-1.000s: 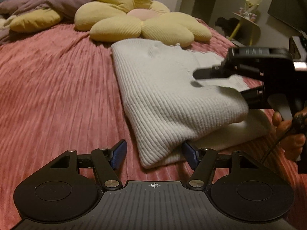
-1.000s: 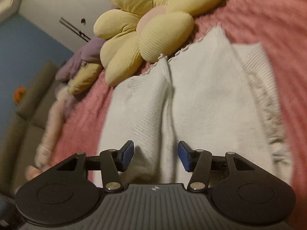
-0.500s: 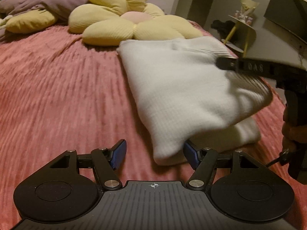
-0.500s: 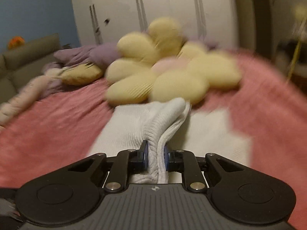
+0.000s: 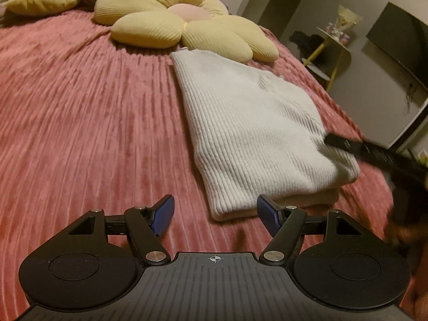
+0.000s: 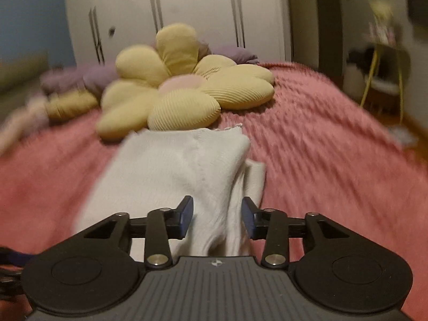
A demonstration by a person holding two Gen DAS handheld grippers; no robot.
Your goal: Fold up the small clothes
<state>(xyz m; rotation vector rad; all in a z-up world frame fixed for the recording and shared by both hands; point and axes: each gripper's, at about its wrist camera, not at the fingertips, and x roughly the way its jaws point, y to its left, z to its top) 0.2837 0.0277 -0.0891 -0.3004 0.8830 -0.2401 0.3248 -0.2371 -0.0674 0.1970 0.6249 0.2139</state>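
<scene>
From the left wrist, the left claw [image 5: 215,215] hangs with jaws opening and empty above the near corner of the folded white sweater [image 5: 256,133] on the pink bed [image 5: 80,107], while from the right wrist the right claw [image 6: 217,219] is opening, its pads apart around a loose sweater fold [image 6: 222,227].

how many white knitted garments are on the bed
1: a folded white garment lies on the pink bedspread just below the flower cushion. Another could be hidden within its folded layers.
</scene>
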